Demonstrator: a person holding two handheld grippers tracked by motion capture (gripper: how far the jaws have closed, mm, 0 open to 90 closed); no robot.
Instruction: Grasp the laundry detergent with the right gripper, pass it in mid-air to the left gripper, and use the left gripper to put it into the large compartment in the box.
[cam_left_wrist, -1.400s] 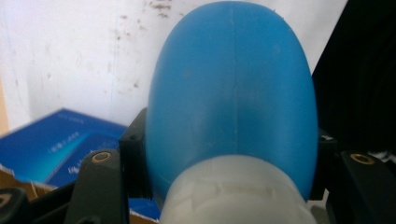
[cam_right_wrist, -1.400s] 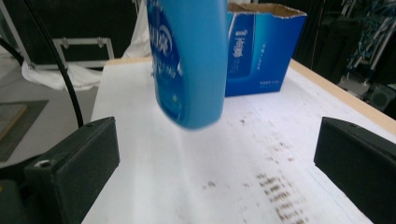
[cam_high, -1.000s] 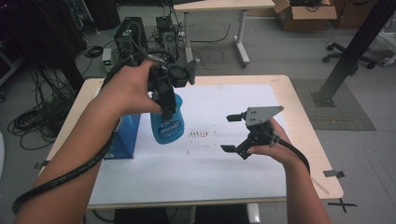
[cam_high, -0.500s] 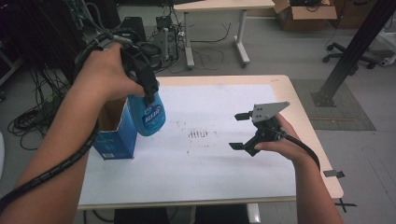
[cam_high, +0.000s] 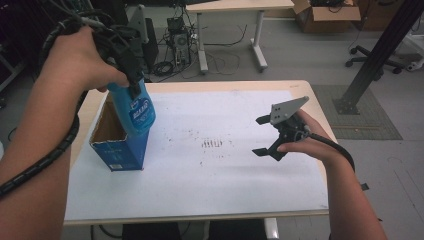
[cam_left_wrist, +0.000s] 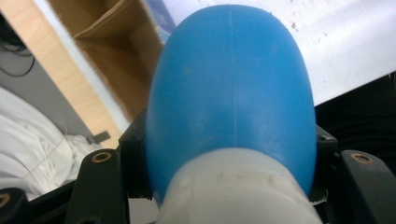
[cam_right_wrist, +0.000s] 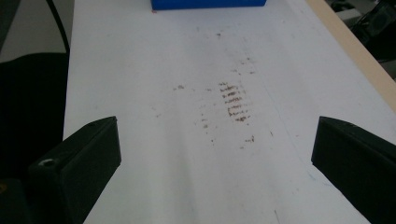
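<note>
A blue plastic bottle with a printed label hangs upright over the open top of a blue cardboard box at the table's left. My left gripper is shut on its neck from above. In the left gripper view the bottle bulges out between the black jaws, with the box's brown inside behind it. My right gripper floats above the white sheet at the right, open with nothing between its fingers. In the right gripper view the right gripper has its jaws spread wide over the stained sheet.
A white sheet covers most of the wooden table, with a patch of brown marks near its middle. The box's blue wall shows at the top of the right gripper view. A desk, cables and an office chair stand on the floor beyond.
My left gripper has carried the bottle left and upward from the sheet's middle to above the open box. My right gripper has risen a little and stays open.
</note>
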